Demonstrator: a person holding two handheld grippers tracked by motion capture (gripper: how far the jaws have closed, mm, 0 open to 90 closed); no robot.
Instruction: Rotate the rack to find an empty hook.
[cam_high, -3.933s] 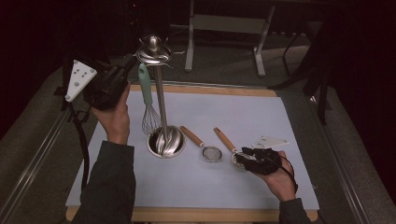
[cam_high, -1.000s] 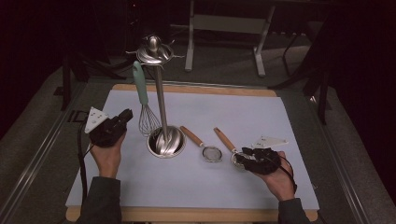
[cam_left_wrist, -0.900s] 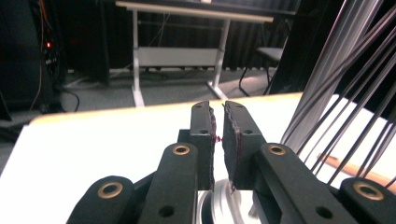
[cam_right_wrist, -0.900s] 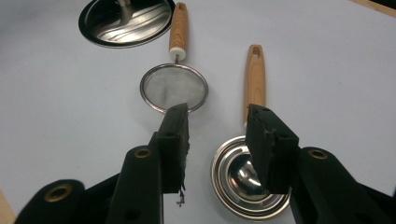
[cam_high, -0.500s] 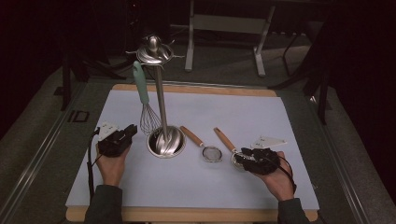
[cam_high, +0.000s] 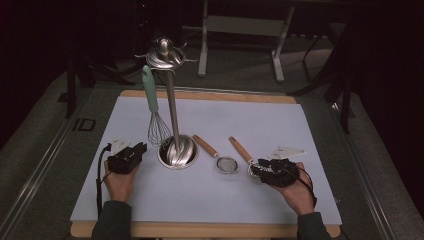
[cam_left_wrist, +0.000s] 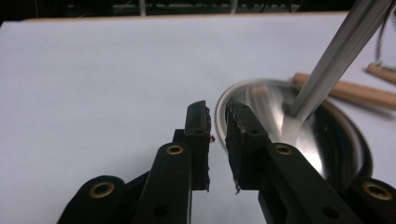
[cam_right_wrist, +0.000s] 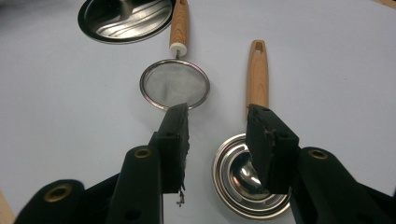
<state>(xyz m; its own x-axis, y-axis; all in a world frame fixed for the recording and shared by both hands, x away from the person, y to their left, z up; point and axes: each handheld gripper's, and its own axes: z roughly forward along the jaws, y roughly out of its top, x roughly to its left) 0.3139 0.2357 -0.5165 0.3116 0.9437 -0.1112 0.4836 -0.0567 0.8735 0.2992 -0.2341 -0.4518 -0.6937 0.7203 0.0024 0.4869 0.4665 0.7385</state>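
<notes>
Jaws of the left gripper (cam_left_wrist: 217, 119), lower centre, have just been opening, narrow and empty, beside the stand's steel base (cam_left_wrist: 327, 135); right gripper (cam_right_wrist: 217, 116) gapes wide, its jaws over the ladle (cam_right_wrist: 250, 179), lower right.

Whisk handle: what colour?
Pale green whisk handle, hanging from the stand; clearest in the high view.

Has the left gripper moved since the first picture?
Yes. The left gripper has come down from beside the whisk handle to the white mat, left of the stand's round base; its jaws have just been opening, empty.

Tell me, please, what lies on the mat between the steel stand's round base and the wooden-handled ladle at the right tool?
A small mesh strainer with a wooden handle lies between the base and the ladle, clearest in the right gripper view.
</notes>
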